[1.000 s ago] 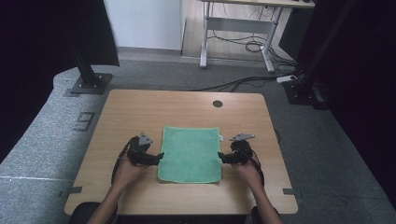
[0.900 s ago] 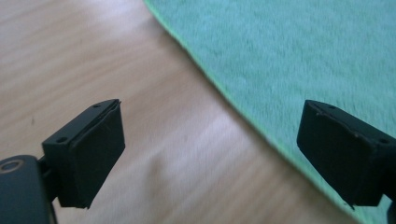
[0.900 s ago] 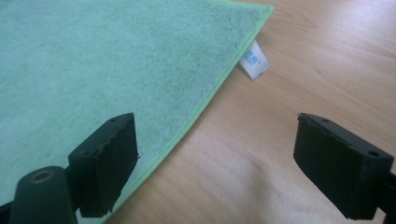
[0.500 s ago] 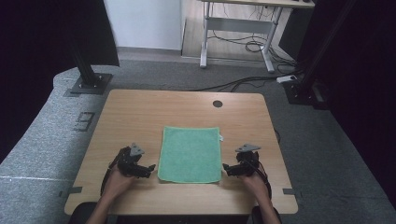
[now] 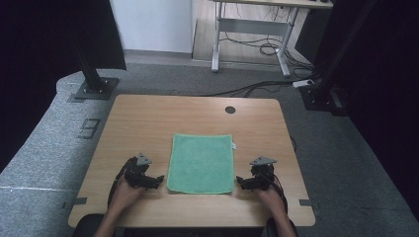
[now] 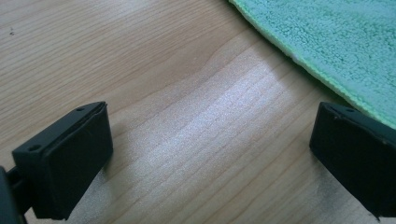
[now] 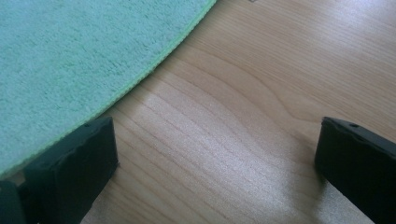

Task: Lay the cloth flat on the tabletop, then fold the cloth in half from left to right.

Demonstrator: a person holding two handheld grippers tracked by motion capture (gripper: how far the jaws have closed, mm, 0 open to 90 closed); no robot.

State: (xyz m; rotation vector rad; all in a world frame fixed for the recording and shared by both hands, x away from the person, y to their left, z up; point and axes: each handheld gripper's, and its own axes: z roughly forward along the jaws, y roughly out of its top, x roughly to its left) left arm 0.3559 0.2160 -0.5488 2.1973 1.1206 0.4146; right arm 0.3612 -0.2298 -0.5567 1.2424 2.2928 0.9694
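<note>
A green towel (image 5: 201, 162) lies flat and square on the wooden table (image 5: 148, 123). My left gripper (image 5: 157, 180) rests low over the table just left of the towel's near left corner, pointing at it. Its jaws have just been opening and stand open over bare wood (image 6: 210, 154), with the towel's edge (image 6: 336, 42) beyond the right jaw. My right gripper (image 5: 242, 181) mirrors it beside the near right corner. Its jaws have also just been opening and are open over bare wood (image 7: 217, 163), and the towel (image 7: 70, 60) runs behind the left jaw.
A round cable hole (image 5: 230, 109) sits near the table's far edge. A small white tag (image 5: 234, 145) sticks out of the towel's right side. On the floor beyond stand black stand bases (image 5: 93, 89), a desk frame (image 5: 249, 34) and cables (image 5: 257, 89).
Both hands have drawn back toward the table's near edge and sunk lower, from beside the towel's sides to beside its near corners.
</note>
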